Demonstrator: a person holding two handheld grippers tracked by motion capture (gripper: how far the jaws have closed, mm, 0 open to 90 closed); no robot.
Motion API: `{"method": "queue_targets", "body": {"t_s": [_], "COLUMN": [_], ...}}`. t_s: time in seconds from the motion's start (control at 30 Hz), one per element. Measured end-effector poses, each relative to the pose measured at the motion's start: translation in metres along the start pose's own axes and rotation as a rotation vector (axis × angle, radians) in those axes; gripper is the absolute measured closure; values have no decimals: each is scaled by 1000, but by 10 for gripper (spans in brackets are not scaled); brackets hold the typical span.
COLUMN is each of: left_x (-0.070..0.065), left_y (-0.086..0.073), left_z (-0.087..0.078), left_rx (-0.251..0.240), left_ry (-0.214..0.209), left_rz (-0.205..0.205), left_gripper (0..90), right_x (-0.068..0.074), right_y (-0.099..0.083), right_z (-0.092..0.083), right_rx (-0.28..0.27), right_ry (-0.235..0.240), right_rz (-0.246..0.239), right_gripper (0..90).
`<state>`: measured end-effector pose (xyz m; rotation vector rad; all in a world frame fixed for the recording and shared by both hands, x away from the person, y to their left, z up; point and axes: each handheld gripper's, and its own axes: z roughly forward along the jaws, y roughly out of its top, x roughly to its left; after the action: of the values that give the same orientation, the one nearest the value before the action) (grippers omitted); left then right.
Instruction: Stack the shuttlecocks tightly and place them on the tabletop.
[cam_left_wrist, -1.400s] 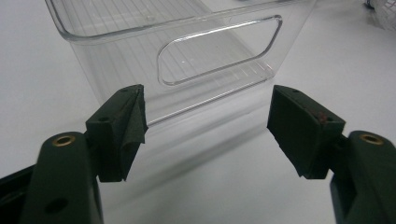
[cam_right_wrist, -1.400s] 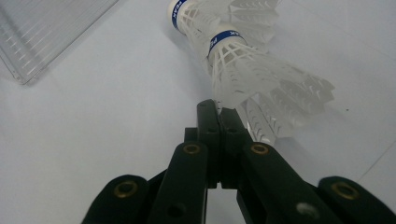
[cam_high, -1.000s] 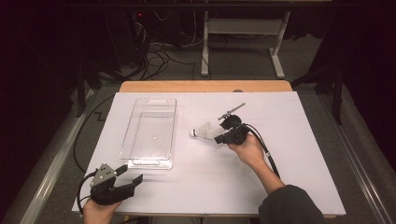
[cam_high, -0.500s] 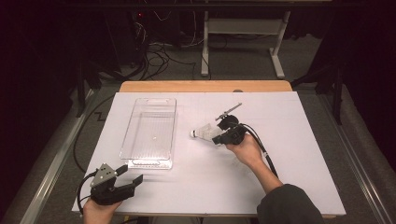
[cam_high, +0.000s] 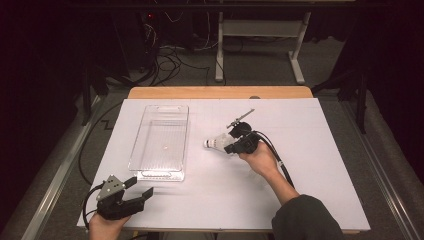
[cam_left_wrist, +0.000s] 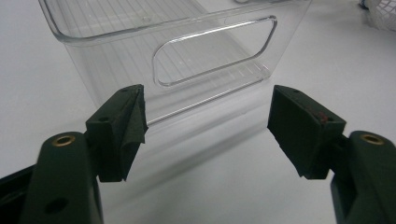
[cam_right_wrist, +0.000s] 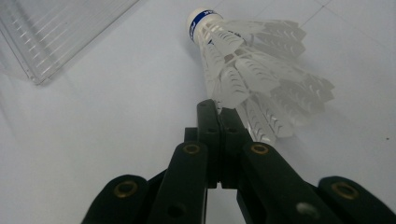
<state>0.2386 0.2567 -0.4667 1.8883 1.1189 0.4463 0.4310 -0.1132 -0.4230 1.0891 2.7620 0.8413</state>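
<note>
A white feather shuttlecock (cam_high: 215, 144) (cam_right_wrist: 252, 70) with a blue band on its cork lies on its side in the middle of the white table, cork pointing left. My right gripper (cam_high: 227, 148) (cam_right_wrist: 217, 109) is shut, its tips pinched on the rim of the feather skirt. At the table's near left corner my left gripper (cam_high: 140, 186) (cam_left_wrist: 208, 126) is open with nothing between its jaws. It faces the near end wall of a clear plastic bin (cam_high: 137, 145) (cam_left_wrist: 210, 60). The bin holds nothing.
A white sheet (cam_high: 320, 150) covers the table, with a wooden edge (cam_high: 220, 92) showing at the far side. The bin has a handle slot (cam_left_wrist: 212, 51) in its near wall. Cables (cam_high: 170, 60) and a desk frame (cam_high: 260, 30) stand on the floor beyond.
My right gripper and the shuttlecock have edged slightly left, toward the bin. The left gripper has stayed where it was.
</note>
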Motion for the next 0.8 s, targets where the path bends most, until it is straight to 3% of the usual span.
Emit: {"method": "queue_targets", "body": {"t_s": [0.8], "left_x": [-1], "left_y": [0], "left_z": [1], "left_rx": [7], "left_ry": [-4], "left_rz": [2], "left_gripper": [295], "right_x": [-2], "right_y": [1], "right_z": [3], "right_rx": [20], "right_ry": [-3], "right_rz": [2], "right_gripper": [893]}}
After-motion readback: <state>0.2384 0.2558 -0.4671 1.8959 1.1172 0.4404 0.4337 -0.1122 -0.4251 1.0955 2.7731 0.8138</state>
